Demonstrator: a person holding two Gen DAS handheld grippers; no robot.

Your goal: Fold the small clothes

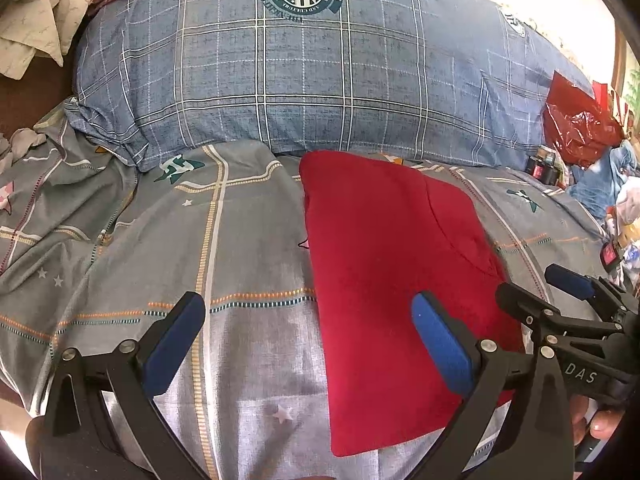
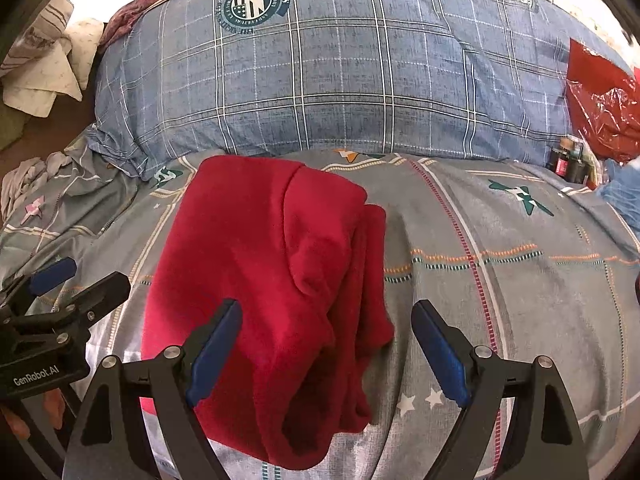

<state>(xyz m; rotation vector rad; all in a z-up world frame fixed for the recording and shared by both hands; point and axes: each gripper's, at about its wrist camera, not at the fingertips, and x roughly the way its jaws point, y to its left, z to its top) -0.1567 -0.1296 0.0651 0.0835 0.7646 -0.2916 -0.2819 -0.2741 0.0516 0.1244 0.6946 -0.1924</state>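
Red garment [image 2: 272,280] lies folded lengthwise on bed [image 2: 500,300]; left tongs [image 1: 308,344] and right tongs [image 2: 326,352] apart, empty; further folds likely remain.

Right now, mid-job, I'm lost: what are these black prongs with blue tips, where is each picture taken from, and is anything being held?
There is no robot arm: a person holds a two-finger clamp in each hand, with a fisheye camera on each looking along its fingers. One picture comes from the left gripper, the other from the right gripper. Each also shows the other at its edge. The blue parts are the pads. Both sets of jaws stand open and hold nothing. A folded red garment lies on the grey patterned bedsheet, with a blue plaid pillow behind it. A red plastic bag sits at the right.
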